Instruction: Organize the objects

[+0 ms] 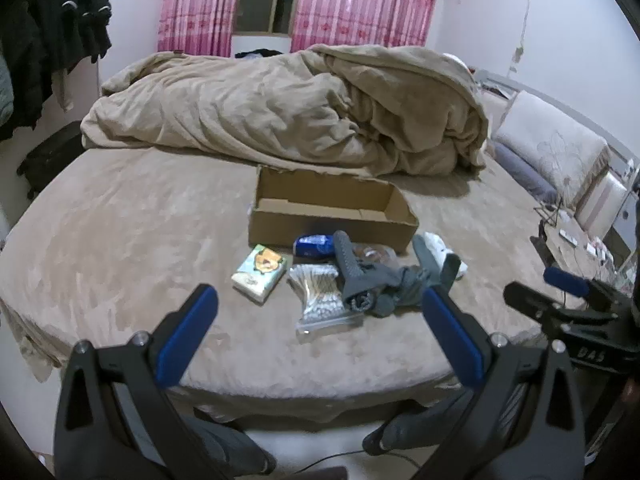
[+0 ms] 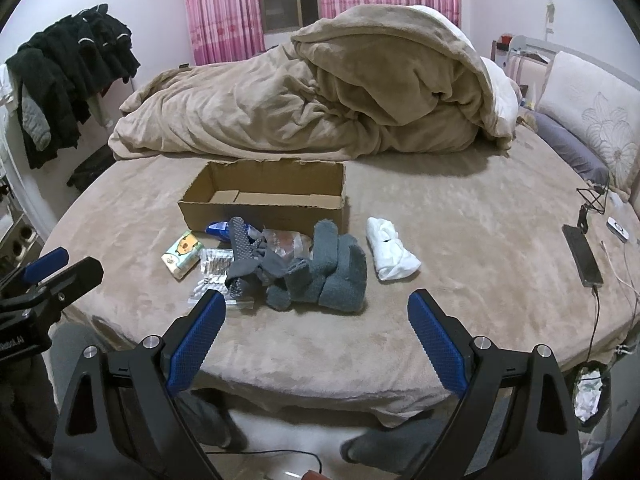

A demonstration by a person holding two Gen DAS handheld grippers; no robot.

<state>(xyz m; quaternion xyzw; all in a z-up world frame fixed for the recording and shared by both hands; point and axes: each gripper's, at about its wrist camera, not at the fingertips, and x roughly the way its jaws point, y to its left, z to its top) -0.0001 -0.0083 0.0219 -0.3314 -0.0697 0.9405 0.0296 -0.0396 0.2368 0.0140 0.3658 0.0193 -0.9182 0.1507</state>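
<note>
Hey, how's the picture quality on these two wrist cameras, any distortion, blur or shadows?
Left wrist: strong fisheye bends the bed, corners vignetted, cardboard box sharp. Right wrist: same bending, even light, soft shadow beside the blanket.

Matt brown cardboard box (image 2: 264,200) sits on a plush velvety bed (image 2: 460,280); grey knitted socks (image 2: 332,272), glossy plastic bag (image 1: 320,300).

A home bedroom. A round bed with a tan plush cover (image 2: 440,240) carries a rumpled beige duvet (image 2: 320,100). Pink patterned curtains (image 1: 360,0) frame the window, and dark clothes (image 2: 72,72) hang nearby.
</note>
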